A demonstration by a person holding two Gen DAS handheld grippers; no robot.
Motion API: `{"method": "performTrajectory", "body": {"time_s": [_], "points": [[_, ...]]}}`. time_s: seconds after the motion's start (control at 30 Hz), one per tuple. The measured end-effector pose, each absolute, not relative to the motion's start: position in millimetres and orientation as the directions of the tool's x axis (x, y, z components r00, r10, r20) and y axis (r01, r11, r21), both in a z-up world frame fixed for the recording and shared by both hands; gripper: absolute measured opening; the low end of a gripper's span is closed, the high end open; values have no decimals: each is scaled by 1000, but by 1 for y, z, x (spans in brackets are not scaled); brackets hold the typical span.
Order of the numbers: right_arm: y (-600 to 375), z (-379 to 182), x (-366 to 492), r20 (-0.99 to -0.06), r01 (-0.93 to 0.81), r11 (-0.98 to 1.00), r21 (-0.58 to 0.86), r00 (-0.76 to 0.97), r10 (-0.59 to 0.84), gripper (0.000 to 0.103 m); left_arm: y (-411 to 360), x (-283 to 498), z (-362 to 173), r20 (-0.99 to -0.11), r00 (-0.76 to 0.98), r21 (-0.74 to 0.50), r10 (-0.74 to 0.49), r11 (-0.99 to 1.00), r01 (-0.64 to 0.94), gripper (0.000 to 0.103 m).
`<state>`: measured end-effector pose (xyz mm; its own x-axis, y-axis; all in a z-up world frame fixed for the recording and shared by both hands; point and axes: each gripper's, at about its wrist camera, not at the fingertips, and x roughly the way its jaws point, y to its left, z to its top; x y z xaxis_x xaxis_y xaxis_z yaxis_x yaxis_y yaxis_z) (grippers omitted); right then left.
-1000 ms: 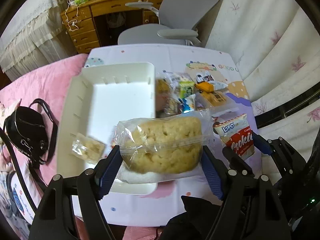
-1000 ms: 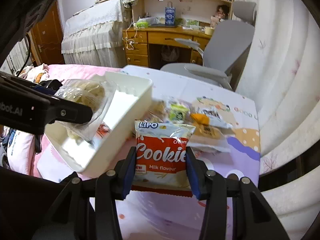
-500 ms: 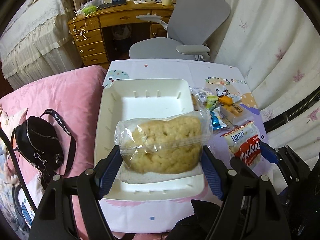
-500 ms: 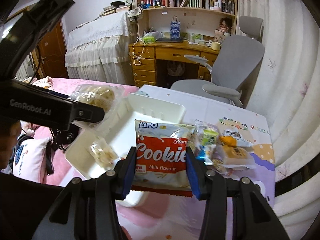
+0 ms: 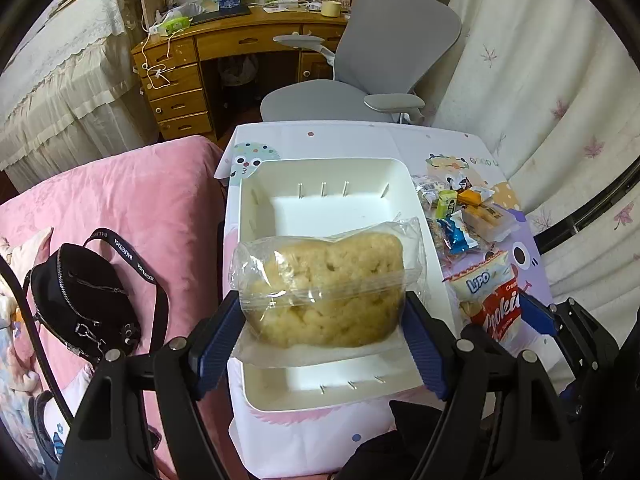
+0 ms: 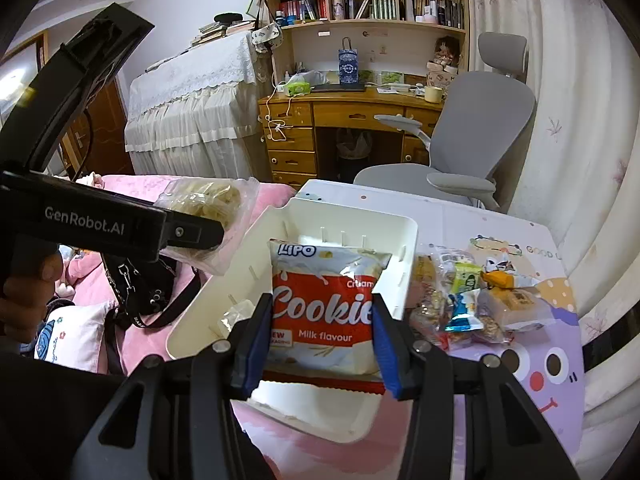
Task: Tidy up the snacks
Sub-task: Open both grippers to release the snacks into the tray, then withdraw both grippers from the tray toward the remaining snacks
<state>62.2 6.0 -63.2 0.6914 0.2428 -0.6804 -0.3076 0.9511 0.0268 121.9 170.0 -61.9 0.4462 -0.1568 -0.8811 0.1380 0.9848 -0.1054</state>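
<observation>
Early in the sorting, by the look of it. Left gripper clamped on a clear-wrapped puffed rice cake, jaws pressed against both ends of the packet, held above the near half of the white bin. Right gripper likewise clamped, jaws closed on the sides of a Lipo cookie packet, raised over the bin's near right corner in the right wrist view. Neither packet yet set down. Inside the bin, only one small clear-wrapped snack visible, lying against the near left wall (seen from the right wrist; hidden behind the rice cake in the left wrist view), with the rest of the white floor bare. Still waiting on the tabletop, just beside the bin's right wall: a loose pile of snacks with a green packet, a blue-and-white wrapper, an orange piece and a pale wrapped bar among them, exact count hard to tell. So, as a judgement: one item stowed, two in hand and probably next to go in, several more to fetch afterwards. Off the task, a black bag lying on the pink bedding to the left of the tabletop, well apart from the bin. Enough bare floor in the bin for both held packets side by side, though the larger rice cake likely needs the wider stretch.
</observation>
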Motion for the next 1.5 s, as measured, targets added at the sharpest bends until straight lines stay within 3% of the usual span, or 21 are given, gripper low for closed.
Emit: {"method": "performTrajectory", "body": {"time_s": [0.23,1.0,1.5], "points": [[15,-74,60,-713,-300,953,39,660,237,58,176,118,-68,-875,452,-123,-172,983,136,85],[-35,-90,24,-799,-140,990,21,593,101,58,115,93,-82,-847,420,-217,-327,933,288,85],[-142,-78,41,-804,-28,999,25,593,37,58,34,126,-77,-830,474,-179,-293,945,272,85]]}}
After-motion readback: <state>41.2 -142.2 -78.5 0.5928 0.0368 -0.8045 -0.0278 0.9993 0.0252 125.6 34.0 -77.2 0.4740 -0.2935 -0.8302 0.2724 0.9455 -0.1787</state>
